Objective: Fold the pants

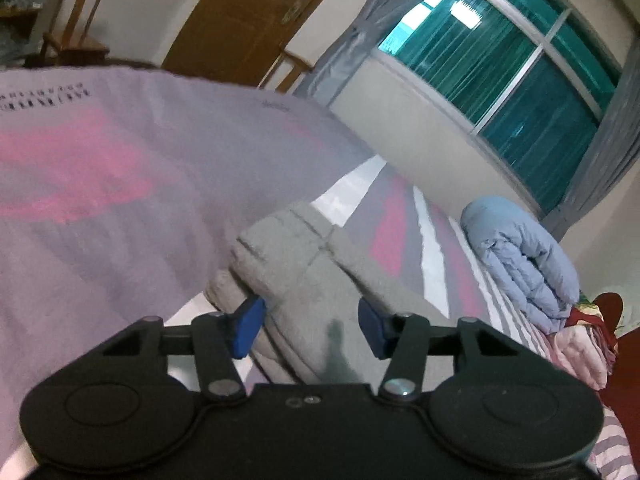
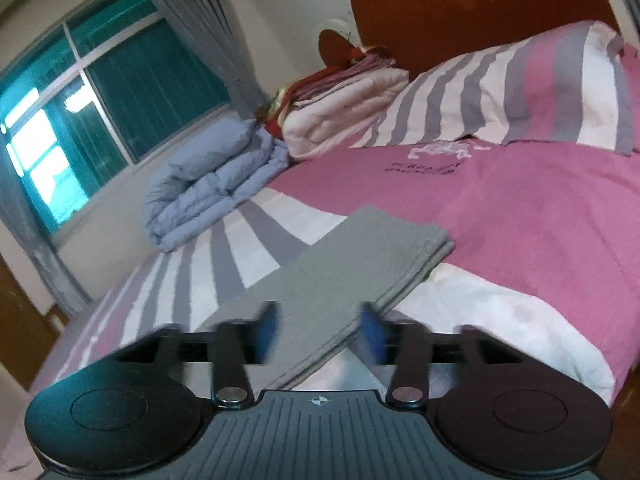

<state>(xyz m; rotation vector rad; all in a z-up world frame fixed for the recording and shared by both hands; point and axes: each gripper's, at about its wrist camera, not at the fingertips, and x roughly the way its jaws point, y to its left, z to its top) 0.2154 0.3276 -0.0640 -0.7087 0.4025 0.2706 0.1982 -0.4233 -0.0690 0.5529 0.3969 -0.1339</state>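
The grey pants (image 1: 304,264) lie folded on the bed cover (image 1: 100,180), with the waistband end nearest my left gripper (image 1: 311,330). Its blue pads stand apart on either side of that end; the left pad (image 1: 250,328) is at the fabric's edge without pinching it. In the right wrist view the pants (image 2: 352,264) form a long flat strip that runs away across the striped and pink bed cover (image 2: 520,220). My right gripper (image 2: 322,334) is open over the strip's near end, with its blurred blue pads clear of the cloth.
A folded blue duvet (image 2: 212,184) and a stack of pink and white quilts (image 2: 344,96) sit by the window-side edge. A striped pillow (image 2: 520,92) leans on the brown headboard (image 2: 480,8). A wooden chair (image 1: 76,20) and a door (image 1: 248,12) stand beyond the bed.
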